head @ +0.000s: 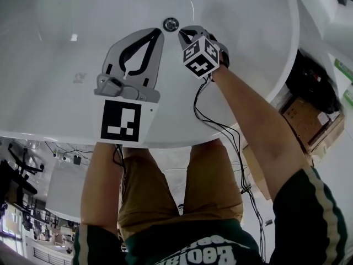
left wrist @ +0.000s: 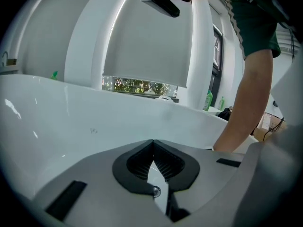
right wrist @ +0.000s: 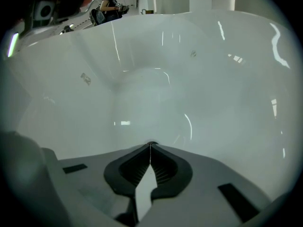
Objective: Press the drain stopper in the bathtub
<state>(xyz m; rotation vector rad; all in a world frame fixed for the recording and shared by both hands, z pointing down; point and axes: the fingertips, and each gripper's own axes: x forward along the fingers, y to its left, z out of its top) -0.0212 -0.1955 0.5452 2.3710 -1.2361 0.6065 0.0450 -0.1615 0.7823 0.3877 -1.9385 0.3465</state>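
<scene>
My left gripper (head: 159, 32) has its two jaws pressed together at the tips, and in the left gripper view (left wrist: 152, 141) only the dark ribbed pads (left wrist: 166, 163) meet each other. My right gripper (head: 180, 33) is the same: in the right gripper view (right wrist: 150, 145) its jaws are closed tip to tip, with the white tub wall behind them. In the head view both grippers point away from me into the bathtub (head: 60, 87), side by side, and their tips come near each other. The drain stopper (head: 170, 24), a small round metal piece, sits on the tub floor just beyond the two tips and between them; the right tip is the closer one, but I cannot tell if it touches it. Neither gripper view shows the stopper. The marker cube (head: 199, 57) rides on the right gripper, and black cables (head: 218, 125) hang from it along my right arm (head: 259, 120). To the right of the tub, on the floor, stands a brown cardboard box (head: 303, 120). In the left gripper view, two green bottles (left wrist: 209, 100) stand far behind the tub rim (left wrist: 142, 109).
</scene>
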